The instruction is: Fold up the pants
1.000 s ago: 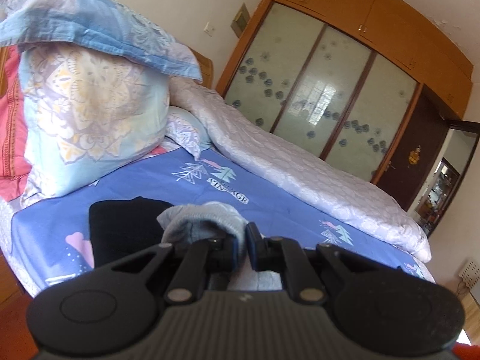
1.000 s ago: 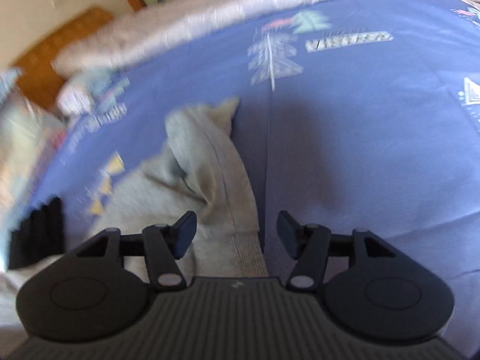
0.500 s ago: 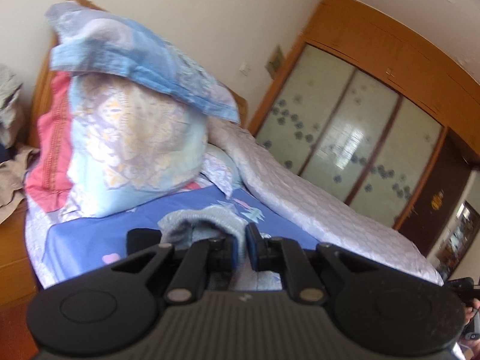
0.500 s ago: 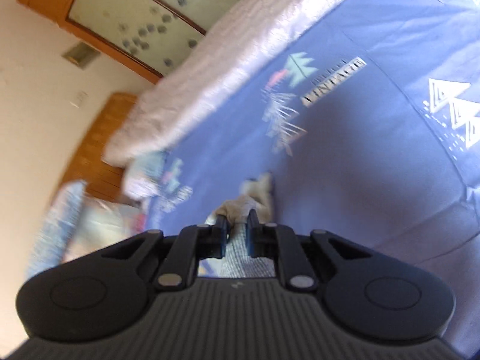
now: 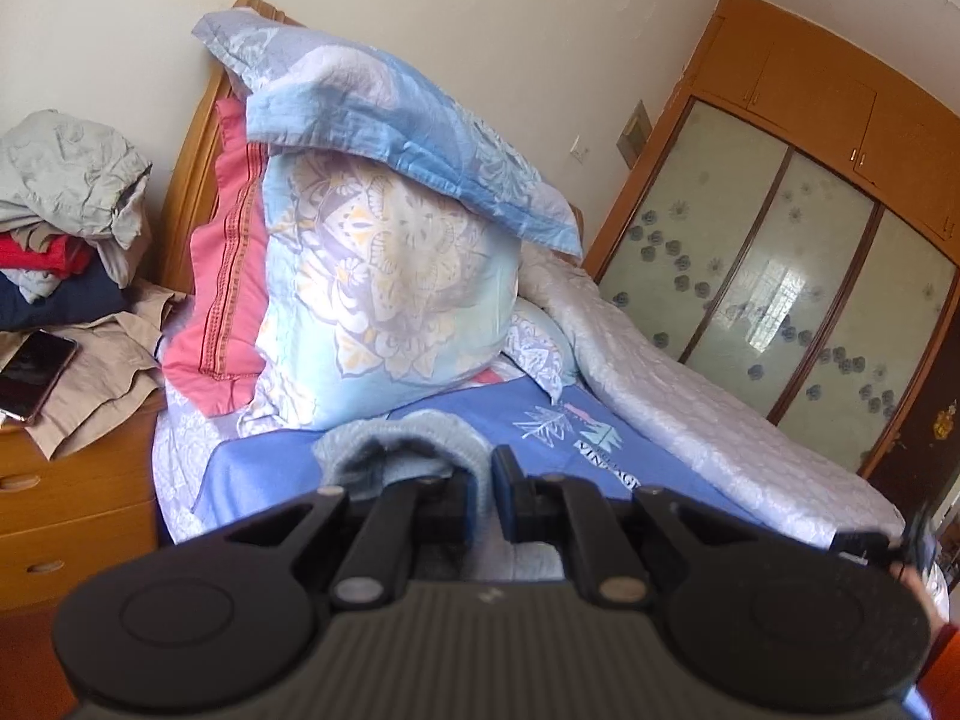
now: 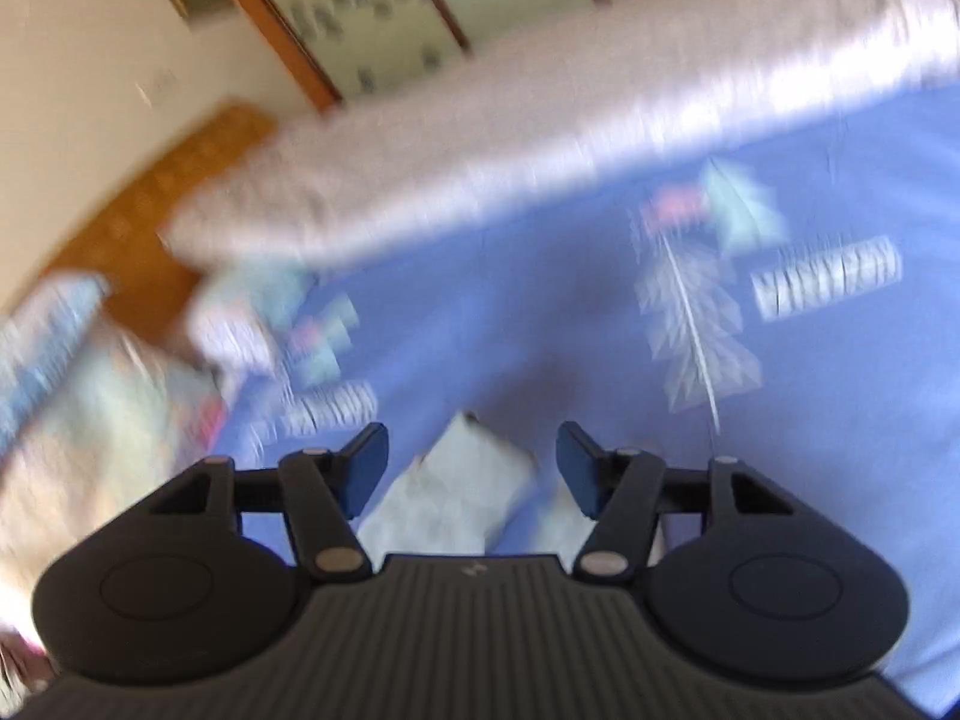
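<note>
The pants are light grey knit. In the left wrist view my left gripper [image 5: 480,489] is shut on their ribbed waistband [image 5: 414,435], which bulges up over the fingers, lifted above the blue bed sheet [image 5: 282,468]. In the right wrist view, which is motion-blurred, my right gripper [image 6: 472,468] is open, and a pale grey end of the pants [image 6: 456,498] lies on the sheet [image 6: 540,330] between and below its fingers, not gripped.
Stacked pillows [image 5: 384,276] stand at the head of the bed. A rolled white quilt [image 5: 708,420] runs along the far side by the wardrobe [image 5: 810,228]. A wooden nightstand [image 5: 66,492] at left holds piled clothes [image 5: 66,210] and a phone [image 5: 33,372].
My left gripper has risen and tilted up with the waistband held. My right gripper closed on the pants half a second ago and has now opened, letting them go.
</note>
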Tool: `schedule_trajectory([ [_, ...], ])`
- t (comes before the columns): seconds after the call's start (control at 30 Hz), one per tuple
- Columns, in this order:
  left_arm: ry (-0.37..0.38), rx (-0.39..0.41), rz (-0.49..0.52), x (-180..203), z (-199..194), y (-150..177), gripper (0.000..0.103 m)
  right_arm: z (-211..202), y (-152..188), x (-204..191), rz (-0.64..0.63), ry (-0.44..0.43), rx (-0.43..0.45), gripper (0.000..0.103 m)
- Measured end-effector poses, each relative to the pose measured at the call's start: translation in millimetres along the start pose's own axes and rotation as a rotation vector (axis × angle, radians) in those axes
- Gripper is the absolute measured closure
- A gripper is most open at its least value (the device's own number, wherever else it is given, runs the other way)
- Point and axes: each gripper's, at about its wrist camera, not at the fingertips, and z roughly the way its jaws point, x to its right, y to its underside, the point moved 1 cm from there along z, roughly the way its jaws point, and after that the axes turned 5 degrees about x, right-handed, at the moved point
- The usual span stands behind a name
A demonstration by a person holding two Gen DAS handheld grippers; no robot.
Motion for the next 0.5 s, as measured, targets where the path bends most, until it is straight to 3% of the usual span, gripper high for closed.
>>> schedule_trajectory([
  [0.07, 0.002, -0.012, 0.004, 1, 8, 1, 0.096, 24, 33, 24, -0.002, 0.067, -0.081, 0.039],
  [0.17, 0.014, -0.014, 0.007, 4, 14, 2, 0.096, 56, 76, 43, 0.06, 0.069, -0.205, 0.039],
  [0.2, 0.018, -0.011, 0.005, 6, 14, 3, 0.096, 61, 88, 45, 0.07, 0.071, -0.226, 0.051],
  [0.23, 0.021, -0.008, 0.004, 7, 13, 4, 0.096, 62, 98, 42, 0.043, 0.085, -0.213, 0.065],
  [0.27, 0.024, -0.003, 0.004, 8, 12, 4, 0.096, 58, 103, 38, -0.011, 0.104, -0.185, 0.097],
  [0.4, 0.028, 0.005, -0.001, 8, 11, 7, 0.096, 14, 94, 51, -0.016, 0.117, -0.061, 0.097],
  [0.5, 0.041, 0.006, -0.014, 6, 14, 8, 0.096, -35, 71, 94, 0.033, 0.221, 0.057, 0.097],
])
